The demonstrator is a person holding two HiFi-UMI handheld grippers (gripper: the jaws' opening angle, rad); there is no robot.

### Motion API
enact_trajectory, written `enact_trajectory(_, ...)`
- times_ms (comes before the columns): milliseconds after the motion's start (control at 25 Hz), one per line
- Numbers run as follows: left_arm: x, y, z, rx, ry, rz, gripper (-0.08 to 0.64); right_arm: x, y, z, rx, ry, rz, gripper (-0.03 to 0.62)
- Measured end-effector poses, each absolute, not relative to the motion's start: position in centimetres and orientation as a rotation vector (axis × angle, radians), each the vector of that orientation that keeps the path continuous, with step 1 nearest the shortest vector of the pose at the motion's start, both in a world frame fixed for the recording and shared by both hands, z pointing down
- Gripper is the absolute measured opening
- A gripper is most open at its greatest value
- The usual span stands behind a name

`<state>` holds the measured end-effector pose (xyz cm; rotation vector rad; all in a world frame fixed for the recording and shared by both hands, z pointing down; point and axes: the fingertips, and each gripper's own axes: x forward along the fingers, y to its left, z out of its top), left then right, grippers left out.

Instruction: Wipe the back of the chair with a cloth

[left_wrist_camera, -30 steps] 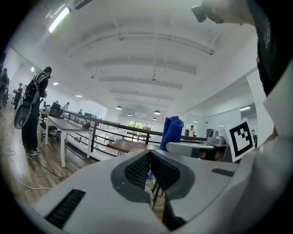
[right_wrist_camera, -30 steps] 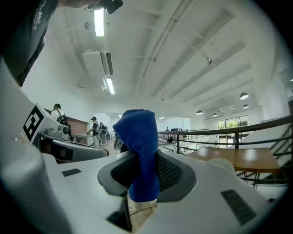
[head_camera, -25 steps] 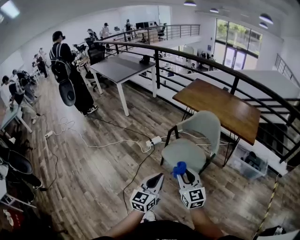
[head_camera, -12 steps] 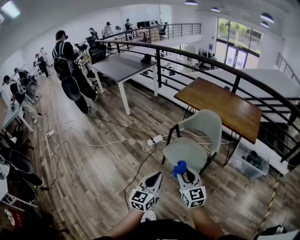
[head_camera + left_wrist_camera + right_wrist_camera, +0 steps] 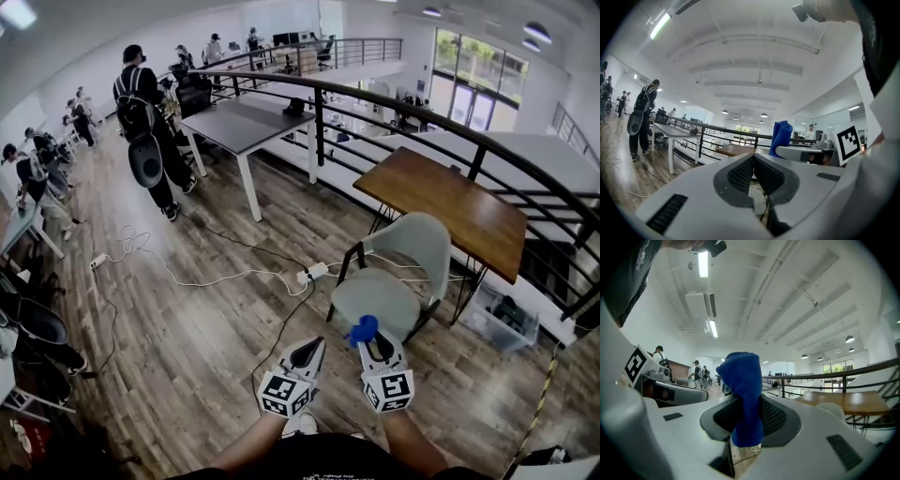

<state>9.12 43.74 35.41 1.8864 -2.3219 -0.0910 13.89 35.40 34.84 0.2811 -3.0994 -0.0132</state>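
There is one grey chair (image 5: 394, 281), one blue cloth (image 5: 362, 330) and two grippers, the left gripper (image 5: 315, 347) and the right gripper (image 5: 374, 343). Two tables show: one wooden table (image 5: 441, 206) and one grey table (image 5: 239, 127). There is one power strip (image 5: 312, 274).

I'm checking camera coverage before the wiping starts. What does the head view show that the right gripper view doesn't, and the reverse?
Head view only: the seat of the grey chair and the power strip on the floor. Right gripper view only: the ceiling lights, and a close look at the right gripper shut on the blue cloth. Both: the cloth, the wooden table and the railing.
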Motion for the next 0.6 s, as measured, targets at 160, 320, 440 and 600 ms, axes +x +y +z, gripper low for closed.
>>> enact_trajectory(160, 7.3, 44.6, 35.9, 1.891, -2.305, -0.093, 0.008, 12.3, 36.0, 35.3, 0.298, -3.084, -0.014, 0.106)
enact_trajectory(320, 5.5, 45.5, 36.3, 1.900, -2.296, -0.091, 0.008, 11.0, 36.7, 35.8, 0.321, -3.071, -0.010, 0.106)
enact_trajectory(440, 4.7, 45.9, 36.7, 1.905, -2.285, -0.091, 0.008, 10.5, 37.0, 36.0, 0.335, -3.064, -0.015, 0.106)
enact_trajectory(600, 4.1, 45.6, 37.0, 1.914, -2.267, -0.101, 0.008, 10.1, 36.9, 36.4, 0.343, -3.050, -0.016, 0.106)
